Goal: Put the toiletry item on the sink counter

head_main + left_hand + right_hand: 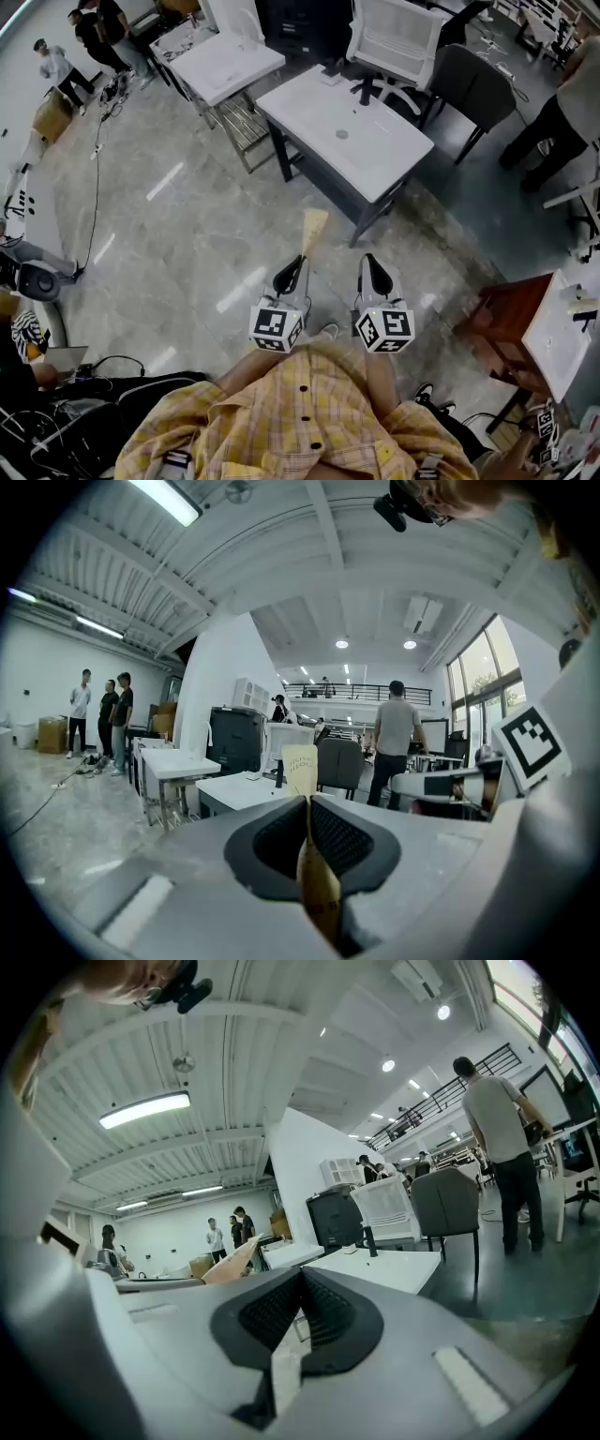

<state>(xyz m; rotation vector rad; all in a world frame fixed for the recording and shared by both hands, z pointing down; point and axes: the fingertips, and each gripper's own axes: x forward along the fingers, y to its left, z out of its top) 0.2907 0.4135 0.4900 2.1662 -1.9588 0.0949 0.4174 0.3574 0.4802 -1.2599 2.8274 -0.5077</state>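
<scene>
The flat beige sachet (314, 229) is clamped by the left gripper (300, 261) — long axis pointed forward, print unreadable; the right gripper (373, 262) is closed, empty.

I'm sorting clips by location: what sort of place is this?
Probably an open lab or workshop hall, not a bathroom: a freestanding white sink counter, a mesh office chair behind it, cables trailing across the floor.

Glossy grey floor (141, 234) (streaked with light), white table (225, 61), grey chair (473, 84).
</scene>
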